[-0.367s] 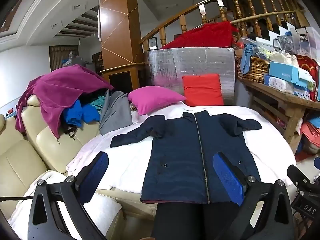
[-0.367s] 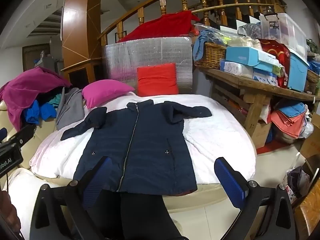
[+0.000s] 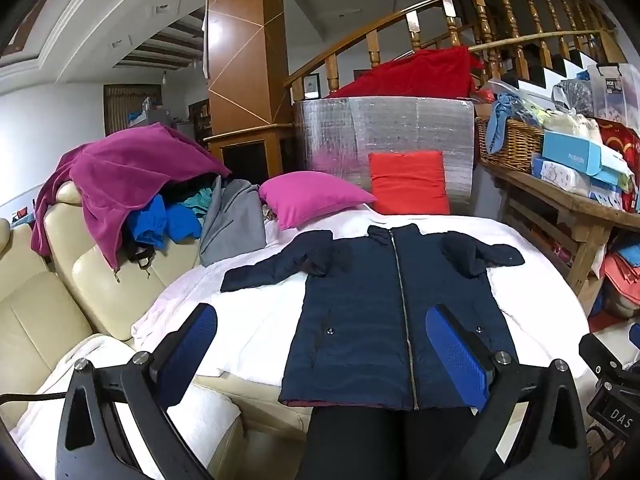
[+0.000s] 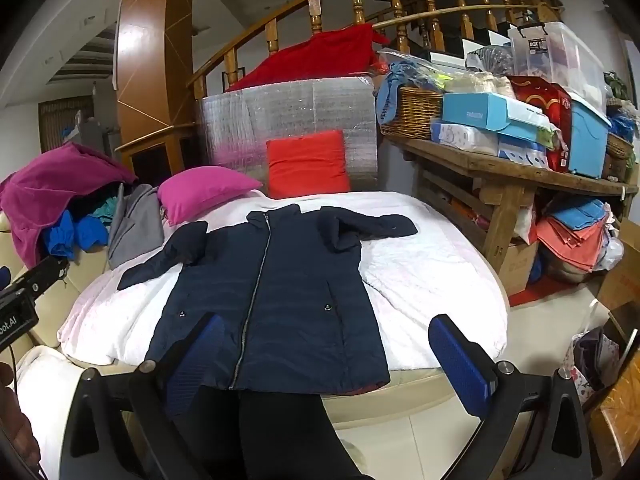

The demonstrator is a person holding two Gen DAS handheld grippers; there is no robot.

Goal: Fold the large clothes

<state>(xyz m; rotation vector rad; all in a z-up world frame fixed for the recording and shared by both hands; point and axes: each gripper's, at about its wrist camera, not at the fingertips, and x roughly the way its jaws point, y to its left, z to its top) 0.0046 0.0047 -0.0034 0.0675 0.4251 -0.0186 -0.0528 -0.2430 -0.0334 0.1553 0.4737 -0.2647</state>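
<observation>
navy jacket (image 3: pixel 384 312) hem hidden behind dark legs (image 3: pixel 384 444); both grippers' fingers (image 3: pixel 456 356) spread, empty.

Magenta pillow (image 3: pixel 310 196) and red cushion (image 3: pixel 408 182) side by side at centre frame, the cushion propped upright against a silver quilted panel (image 3: pixel 384 132), red cloth (image 3: pixel 416 76) draped over the panel's top. Heap of clothes at left on a cream sofa (image 3: pixel 48 308): purple fleece (image 3: pixel 116 176) on top, blue garment (image 3: pixel 160 222) and grey garment (image 3: pixel 232 220) below it. Wooden table (image 4: pixel 504 168) at right, loaded with wicker basket (image 4: pixel 412 114), blue boxes (image 4: pixel 492 114) and clear storage bin (image 4: pixel 556 52); curved wooden banister (image 3: pixel 440 12) across upper frame.
</observation>
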